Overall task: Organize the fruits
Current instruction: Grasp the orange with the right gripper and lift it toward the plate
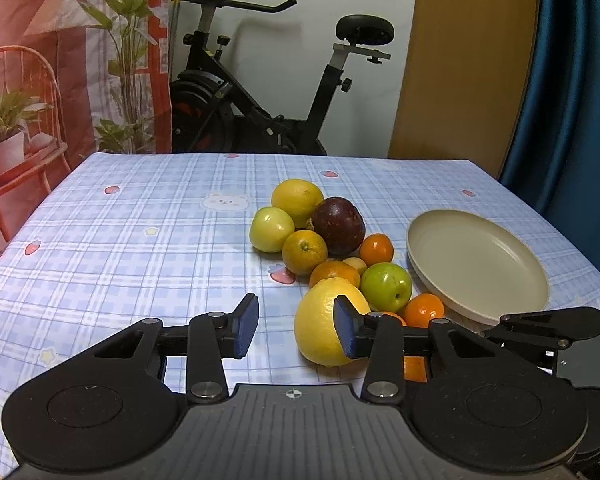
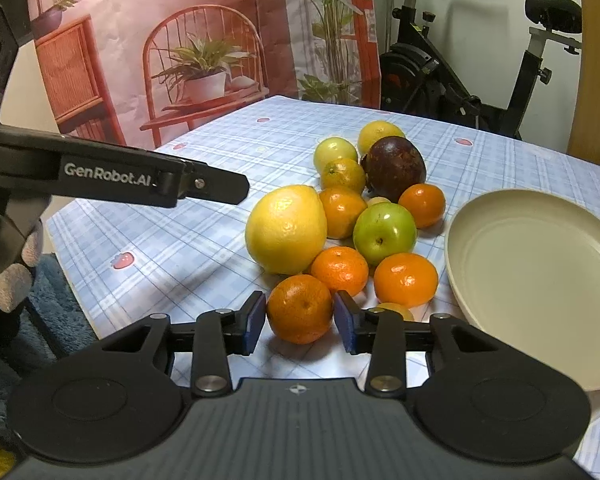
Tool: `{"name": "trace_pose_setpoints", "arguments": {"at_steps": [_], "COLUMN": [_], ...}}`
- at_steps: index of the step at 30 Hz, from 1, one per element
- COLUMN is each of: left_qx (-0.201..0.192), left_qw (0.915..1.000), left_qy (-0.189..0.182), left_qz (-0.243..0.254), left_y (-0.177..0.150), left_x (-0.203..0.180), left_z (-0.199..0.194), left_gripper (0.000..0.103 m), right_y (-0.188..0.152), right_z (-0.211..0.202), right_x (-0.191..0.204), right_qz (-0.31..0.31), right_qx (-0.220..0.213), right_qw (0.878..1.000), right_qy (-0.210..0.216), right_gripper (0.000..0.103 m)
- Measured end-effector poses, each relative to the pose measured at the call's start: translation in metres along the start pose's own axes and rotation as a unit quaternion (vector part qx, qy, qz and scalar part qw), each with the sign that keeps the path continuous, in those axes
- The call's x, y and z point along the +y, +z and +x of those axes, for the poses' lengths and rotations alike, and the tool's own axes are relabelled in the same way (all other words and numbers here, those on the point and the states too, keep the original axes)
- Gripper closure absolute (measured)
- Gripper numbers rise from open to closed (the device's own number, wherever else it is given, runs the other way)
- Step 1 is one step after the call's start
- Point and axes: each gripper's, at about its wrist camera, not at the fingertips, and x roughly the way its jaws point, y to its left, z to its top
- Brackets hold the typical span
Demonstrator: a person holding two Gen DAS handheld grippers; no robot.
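Now both tongs tilted down: left tongs (image 1: 296,330) open, empty; right tongs (image 2: 300,322) seemingly pinching mandarin (image 2: 299,309).

The bench (image 1: 140,220) is covered with a light blue checked cloth (image 2: 204,240) printed with small strawberries and bear faces. On it, a beige plate (image 1: 476,260) lies flat, with nothing in it. Just to the left of the plate there is a tight group of fruits, touching each other: a big yellow citrus (image 2: 286,230) at the near left, a dark purple fruit (image 2: 394,168) further back, two green apples (image 2: 384,234) (image 2: 335,152), and several oranges (image 2: 406,280). The orange nearest to the camera (image 2: 300,308) rests on the cloth, left of the plate.
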Motion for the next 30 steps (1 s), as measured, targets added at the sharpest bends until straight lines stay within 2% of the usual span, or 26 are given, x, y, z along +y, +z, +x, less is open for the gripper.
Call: {"name": "trace_pose_setpoints", "arguments": {"at_steps": [2, 4, 9, 11, 13, 17, 19, 24, 30], "left_qx": [-0.003, -0.004, 0.0, 0.0, -0.008, -0.013, -0.005, 0.026, 0.033], "left_qw": [1.0, 0.9999, 0.9995, 0.999, 0.9974, 0.9872, 0.9827, 0.9828, 0.9818], "left_qy": [-0.005, -0.012, -0.029, -0.045, -0.052, -0.074, -0.084, -0.083, -0.08], "left_qz": [-0.003, -0.009, -0.008, 0.01, 0.05, 0.141, 0.165, 0.163, 0.169], "left_y": [0.0, 0.0, 0.0, 0.0, 0.0, -0.004, -0.006, -0.004, -0.007], "left_x": [0.0, 0.001, -0.004, -0.012, -0.025, -0.055, -0.067, -0.072, -0.069], "left_z": [-0.001, -0.001, 0.003, 0.006, 0.008, 0.016, 0.025, 0.049, 0.06], "left_gripper": [0.061, 0.068, 0.069, 0.07, 0.07, 0.07, 0.07, 0.069, 0.069], "right_y": [0.001, 0.003, 0.007, 0.007, 0.007, 0.002, 0.002, 0.0, -0.003], "right_z": [-0.005, -0.012, -0.032, -0.041, -0.048, -0.061, -0.065, -0.07, -0.068], "right_x": [-0.001, -0.003, -0.02, -0.029, -0.038, -0.056, -0.063, -0.071, -0.075], "right_qz": [0.003, 0.008, 0.038, 0.05, 0.058, 0.079, 0.087, 0.1, 0.105], "right_qx": [-0.012, -0.025, -0.059, -0.068, -0.074, -0.081, -0.084, -0.091, -0.091], "right_qw": [1.0, 1.0, 0.997, 0.995, 0.993, 0.989, 0.988, 0.985, 0.985], "right_qy": [-0.002, -0.01, -0.046, -0.061, -0.075, -0.094, -0.1, -0.104, -0.1], "right_gripper": [0.063, 0.063, 0.063, 0.063, 0.063, 0.063, 0.063, 0.063, 0.063]}}
